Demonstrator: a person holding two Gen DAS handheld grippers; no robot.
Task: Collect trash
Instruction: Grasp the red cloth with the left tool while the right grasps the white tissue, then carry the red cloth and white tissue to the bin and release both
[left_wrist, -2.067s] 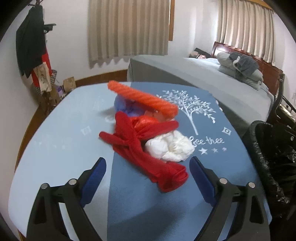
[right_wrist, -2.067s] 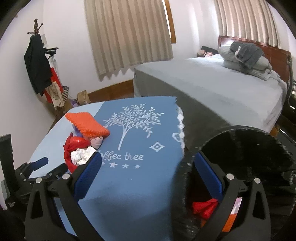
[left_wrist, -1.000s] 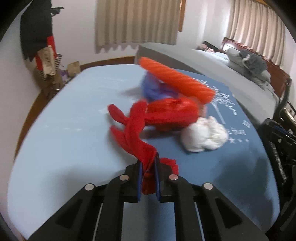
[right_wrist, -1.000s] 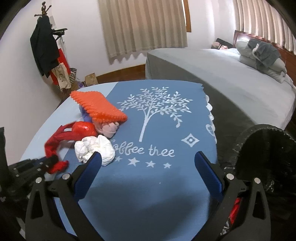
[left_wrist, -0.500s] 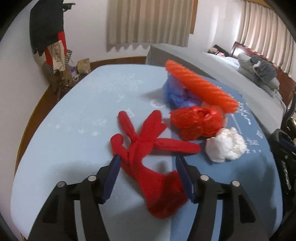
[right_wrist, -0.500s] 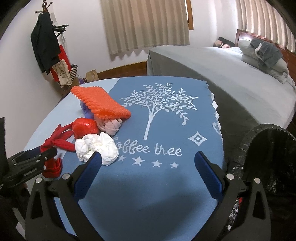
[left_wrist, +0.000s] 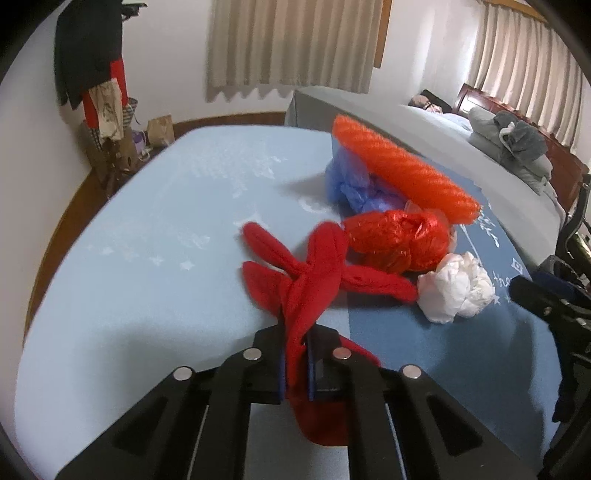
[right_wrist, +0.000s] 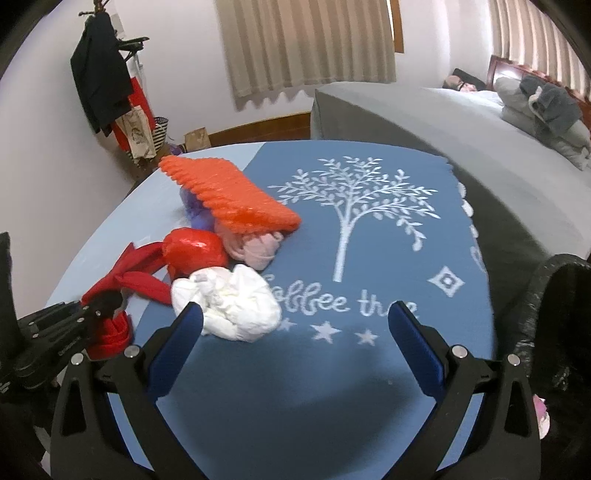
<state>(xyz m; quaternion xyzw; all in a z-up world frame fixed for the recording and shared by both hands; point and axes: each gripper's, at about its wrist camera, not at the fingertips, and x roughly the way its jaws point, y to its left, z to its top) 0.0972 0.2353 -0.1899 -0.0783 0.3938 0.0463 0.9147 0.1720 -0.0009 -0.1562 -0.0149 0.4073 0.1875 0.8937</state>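
Left wrist: L tool (left_wrist: 295, 363) clamps red glove (left_wrist: 314, 280) | cuff hidden | R tool (right_wrist: 295, 350) agape

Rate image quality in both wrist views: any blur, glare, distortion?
Left wrist: strong fisheye bend, dark corners, slight motion blur on the red glove, small glints on the red bag. Right wrist: same curvature, table edge smeared, white wad slightly overexposed, soft gripper shadow on the cloth.
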